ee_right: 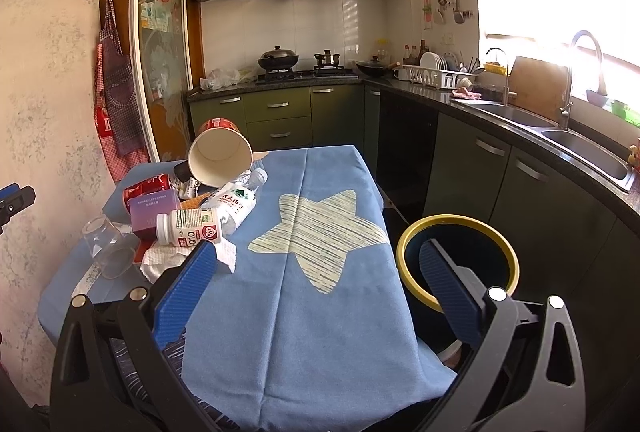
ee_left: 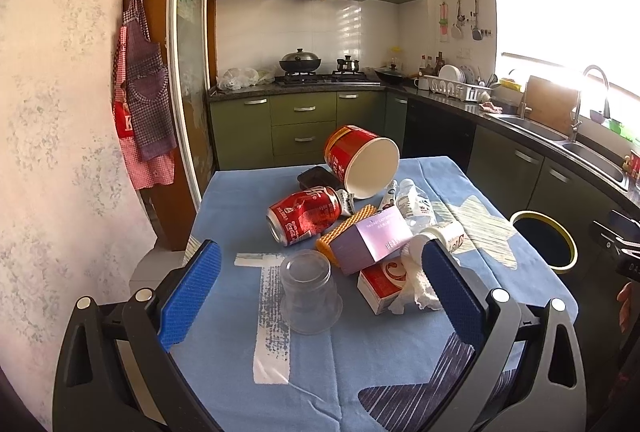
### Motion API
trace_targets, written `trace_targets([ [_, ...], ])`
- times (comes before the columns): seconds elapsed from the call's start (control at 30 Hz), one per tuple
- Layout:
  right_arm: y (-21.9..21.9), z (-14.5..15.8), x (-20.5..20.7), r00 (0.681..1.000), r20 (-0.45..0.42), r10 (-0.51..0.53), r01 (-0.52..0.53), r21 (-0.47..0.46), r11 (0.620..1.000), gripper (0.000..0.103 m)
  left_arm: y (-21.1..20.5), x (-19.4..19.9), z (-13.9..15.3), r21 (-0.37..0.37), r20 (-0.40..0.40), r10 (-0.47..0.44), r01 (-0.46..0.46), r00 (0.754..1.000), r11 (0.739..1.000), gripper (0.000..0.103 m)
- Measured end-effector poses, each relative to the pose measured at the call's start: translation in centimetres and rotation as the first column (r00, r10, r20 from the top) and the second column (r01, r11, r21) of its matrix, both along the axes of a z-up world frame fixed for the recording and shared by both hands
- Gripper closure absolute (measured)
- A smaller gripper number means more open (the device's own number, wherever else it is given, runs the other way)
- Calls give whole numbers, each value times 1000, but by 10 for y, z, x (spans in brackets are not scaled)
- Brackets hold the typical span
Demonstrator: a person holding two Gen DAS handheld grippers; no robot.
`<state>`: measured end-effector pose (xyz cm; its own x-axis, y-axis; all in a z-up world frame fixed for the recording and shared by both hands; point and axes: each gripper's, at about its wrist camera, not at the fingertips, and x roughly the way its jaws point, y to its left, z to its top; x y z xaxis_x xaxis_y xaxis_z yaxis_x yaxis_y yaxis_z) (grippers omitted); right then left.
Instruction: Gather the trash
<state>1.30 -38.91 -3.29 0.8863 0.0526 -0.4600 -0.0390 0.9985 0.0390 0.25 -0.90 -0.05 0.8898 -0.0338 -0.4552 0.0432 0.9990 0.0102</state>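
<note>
Left hand-held gripper [ee_left: 320, 286]: jaws wide apart, holding nothing, hovering over the near edge of the pile. Clear cup [ee_left: 309, 292] sits between my fingers, mouth down on the table [ee_left: 360, 364].
Right hand-held gripper [ee_right: 316, 292]: also spread, empty, over bare cloth; its right finger lines up over the bin [ee_right: 404, 232].
Trash: all heaped on the table's far-left part. Red can [ee_left: 306, 214] on its side, big paper tub [ee_left: 362, 160] tipped over on top, purple box [ee_left: 370, 238] leaning on a wafer [ee_left: 346, 228], water bottle [ee_right: 236, 202], pill bottle [ee_right: 188, 228], tissue [ee_right: 168, 258], red carton [ee_left: 382, 282].
Bin: on the floor just beside the table's right edge, dark inside; can't tell if anything is in it.
Progress: looks like early stage, pile intact, my guess.
Risk 1: cup is thin and smooth; squeezing hard likely crushes it or pops it out sideways.
Risk 2: pile is interlocked. Pulling the box or can probably drops the tub or rolls the bottles off the table.
Risk 3: tissue lies partly on the carton and beside the pill bottle; grabbing it may drag them.
Risk 4: cloth can bunch under a finger and shift everything.
</note>
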Motion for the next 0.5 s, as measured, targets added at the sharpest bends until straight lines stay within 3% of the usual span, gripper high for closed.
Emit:
trace_targets([
  [0.5,2,-4,3,1000,-8,-1,1,0,1000,6,1,4,-4,0,-15,0,0,1000,1000,4],
])
